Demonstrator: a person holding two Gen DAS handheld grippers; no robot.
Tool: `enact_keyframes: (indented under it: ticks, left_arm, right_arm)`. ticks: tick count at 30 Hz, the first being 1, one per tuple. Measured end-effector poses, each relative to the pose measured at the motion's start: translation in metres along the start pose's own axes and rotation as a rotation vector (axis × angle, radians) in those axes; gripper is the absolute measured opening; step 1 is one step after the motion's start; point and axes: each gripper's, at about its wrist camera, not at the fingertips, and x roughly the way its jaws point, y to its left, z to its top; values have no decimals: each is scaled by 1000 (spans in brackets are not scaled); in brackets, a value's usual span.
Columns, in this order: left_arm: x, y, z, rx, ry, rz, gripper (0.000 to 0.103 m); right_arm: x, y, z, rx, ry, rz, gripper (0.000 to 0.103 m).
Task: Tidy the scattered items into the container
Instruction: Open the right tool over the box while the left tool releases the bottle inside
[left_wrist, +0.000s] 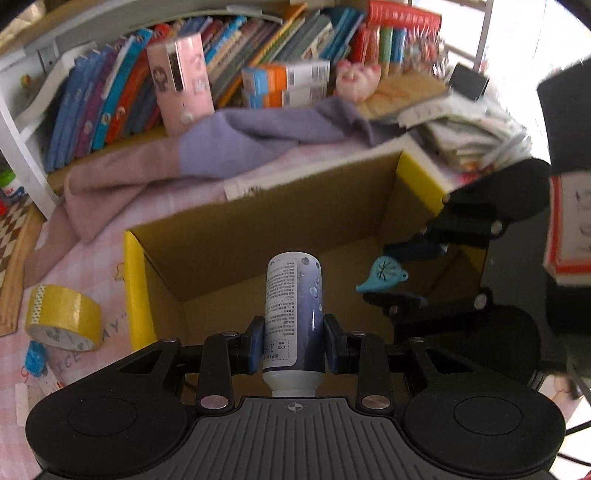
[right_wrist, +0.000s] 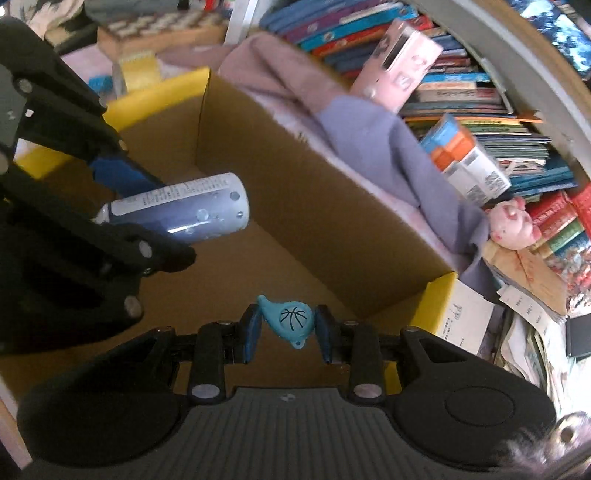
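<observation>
My left gripper (left_wrist: 293, 345) is shut on a white and blue spray bottle (left_wrist: 293, 314), holding it over the open cardboard box (left_wrist: 266, 229) with yellow flaps. The same bottle (right_wrist: 181, 208) shows at the left of the right wrist view, clamped by the left gripper (right_wrist: 147, 221). My right gripper (right_wrist: 288, 338) is shut on a small light-blue whistle-shaped charm (right_wrist: 288, 317) with a basketball print. In the left wrist view that charm (left_wrist: 382, 275) hangs over the box's right side between the right gripper (left_wrist: 391, 275) fingers. Both grippers point steeply down into the box.
A yellow tape roll (left_wrist: 61, 317) and a small blue item (left_wrist: 35, 356) lie on the pink cloth left of the box. Behind the box lie a pink-and-purple garment (left_wrist: 221, 147), a pink box (left_wrist: 181, 81), orange-blue cartons (left_wrist: 284, 83), a pink plush (left_wrist: 356, 79), books and papers.
</observation>
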Motion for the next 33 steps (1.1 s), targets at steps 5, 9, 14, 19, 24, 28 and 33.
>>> enact_keyframes:
  ticks: [5, 9, 14, 19, 24, 28, 33]
  left_arm:
    - [9, -2, -2, -5, 37, 4, 31]
    - [13, -2, -6, -9, 52, 10, 31]
    - [12, -4, -9, -6, 38, 30, 32]
    - [6, -6, -10, -3, -3, 59, 36]
    - [-8, -2, -13, -18, -46, 73, 57]
    - [-27, -1, -17, -37, -95, 70, 63]
    - [-58, 0, -23, -73, -172, 57, 70]
  right_arm:
    - [8, 0, 0, -4, 25, 28, 30]
    - [14, 3, -2, -10, 42, 46, 30]
    - [17, 6, -4, -16, 52, 56, 30]
    - [15, 6, -2, -15, 38, 49, 45]
    - [7, 5, -3, 0, 11, 55, 56]
    - [-9, 5, -5, 27, -32, 52, 62]
    - [-37, 3, -7, 77, -105, 41, 68]
